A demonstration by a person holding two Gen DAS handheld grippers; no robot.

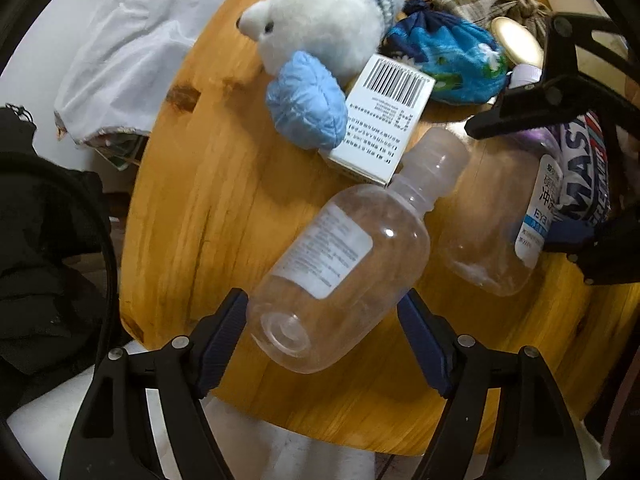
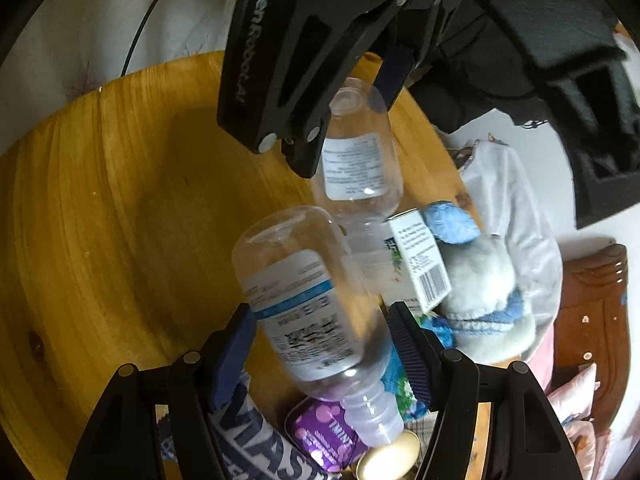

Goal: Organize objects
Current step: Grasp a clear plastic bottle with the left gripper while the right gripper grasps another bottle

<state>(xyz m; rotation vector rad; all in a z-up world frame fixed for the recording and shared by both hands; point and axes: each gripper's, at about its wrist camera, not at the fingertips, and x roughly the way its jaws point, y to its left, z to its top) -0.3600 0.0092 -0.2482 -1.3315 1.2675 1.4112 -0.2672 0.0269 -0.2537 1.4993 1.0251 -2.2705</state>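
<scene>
Two clear plastic bottles lie on the round wooden table (image 1: 200,208). My left gripper (image 1: 322,300) points down over the white-labelled bottle (image 1: 340,264), open, one blue pad close beside each flank of its base end. That bottle's neck leans on a white barcode box (image 1: 384,120). My right gripper (image 2: 322,320) is open around the blue-striped bottle (image 2: 304,292), pads near its sides; the bottle's cap end rests over clutter. The left gripper (image 2: 350,120) and its bottle (image 2: 360,160) show in the right wrist view. The right gripper (image 1: 524,192) and its bottle (image 1: 488,216) show in the left wrist view.
A white and blue plush toy (image 1: 320,12), a blue pouch (image 1: 448,60), a gold lid (image 1: 516,40), a purple tin (image 2: 324,436) and a printed pack (image 1: 580,168) crowd the table behind the bottles. A white bag (image 1: 132,48) lies beyond the rim.
</scene>
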